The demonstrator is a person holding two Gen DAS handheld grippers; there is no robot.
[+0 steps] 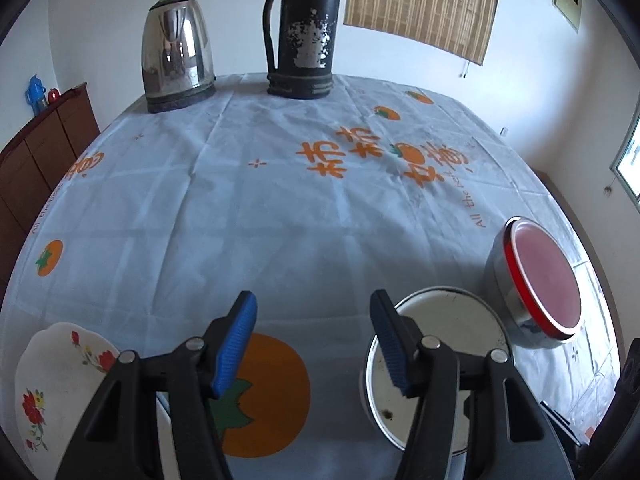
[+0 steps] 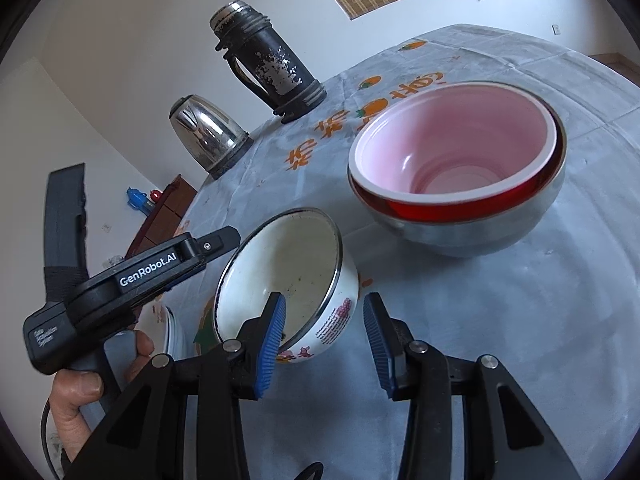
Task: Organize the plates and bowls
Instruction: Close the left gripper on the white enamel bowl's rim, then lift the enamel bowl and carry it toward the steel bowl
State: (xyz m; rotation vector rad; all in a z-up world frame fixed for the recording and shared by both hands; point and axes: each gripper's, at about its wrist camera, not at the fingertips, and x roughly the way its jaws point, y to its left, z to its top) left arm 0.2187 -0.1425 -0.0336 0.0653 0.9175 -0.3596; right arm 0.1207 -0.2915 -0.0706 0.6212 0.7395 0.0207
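Note:
A white enamel bowl (image 2: 296,264) with a flower print sits near the table's front edge, its mouth tipped to the left. My right gripper (image 2: 326,344) straddles its near wall. The left pad (image 2: 274,340) is inside the rim and the right pad (image 2: 378,344) stands clear of the outside, so the jaws are open. My left gripper (image 1: 314,340) is open over bare cloth, with its right pad (image 1: 390,344) at the enamel bowl's (image 1: 444,320) left rim. A flowered white plate (image 1: 48,376) lies at lower left. A pink-and-red bowl (image 2: 456,148) is nested in a steel bowl (image 2: 472,232).
A steel kettle (image 1: 176,52) and a worn black thermos (image 1: 304,32) stand at the table's far edge. The blue-white tablecloth (image 1: 240,220) has orange prints. A hand (image 2: 80,396) holds the left gripper's handle. A brown cabinet (image 1: 36,152) stands beyond the left edge.

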